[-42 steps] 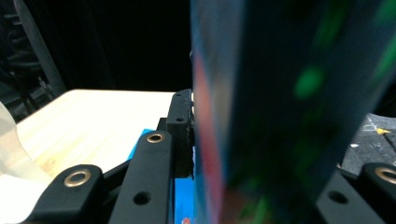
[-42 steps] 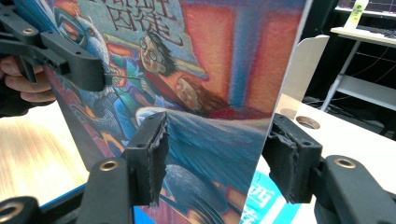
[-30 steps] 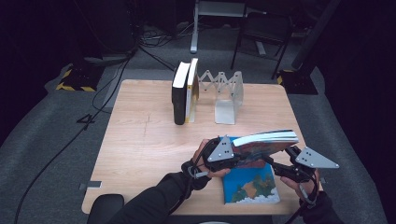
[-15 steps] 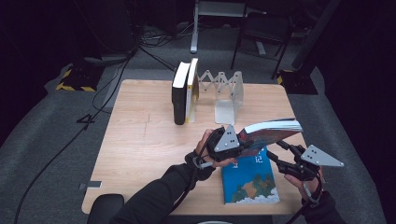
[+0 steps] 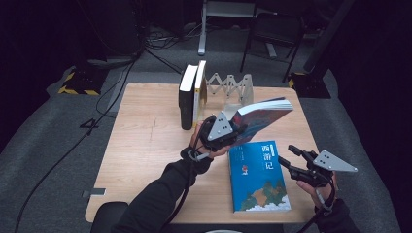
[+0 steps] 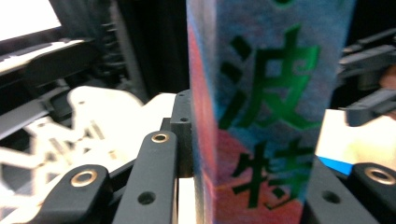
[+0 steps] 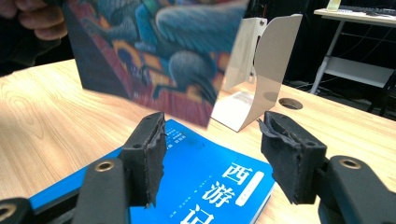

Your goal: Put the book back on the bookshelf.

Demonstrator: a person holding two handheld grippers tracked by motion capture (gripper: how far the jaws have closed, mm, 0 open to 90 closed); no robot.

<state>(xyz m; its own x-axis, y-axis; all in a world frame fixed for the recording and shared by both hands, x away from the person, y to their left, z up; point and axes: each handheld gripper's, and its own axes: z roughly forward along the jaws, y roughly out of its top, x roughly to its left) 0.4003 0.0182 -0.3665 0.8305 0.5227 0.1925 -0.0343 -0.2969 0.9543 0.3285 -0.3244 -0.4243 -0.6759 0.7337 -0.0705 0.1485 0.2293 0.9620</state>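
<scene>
My left gripper [image 5: 237,130] is shut on the spine end of a colourful book [image 5: 262,113] and holds it tilted above the table. In the left gripper view the spine [image 6: 266,116], with green characters, stands clamped between the jaws of the left gripper [image 6: 254,179]. A blue book [image 5: 259,175] lies flat on the table near the front edge. My right gripper [image 5: 287,155] hovers open just right of it. In the right gripper view the right gripper [image 7: 219,154] is low over the blue book [image 7: 205,186], nothing between its pads, with the colourful book [image 7: 154,51] hanging ahead.
Two upright books [image 5: 187,97] lean at the left end of a white folding rack [image 5: 233,87] at the table's [image 5: 145,145] far side. A white bookend [image 7: 261,65] stands past the blue book. A wooden table hole [image 7: 290,103] lies beyond it.
My left gripper has lifted the colourful book off the blue book and carried it up and away toward the rack, tilting it steeper. The right gripper has stayed in place.
</scene>
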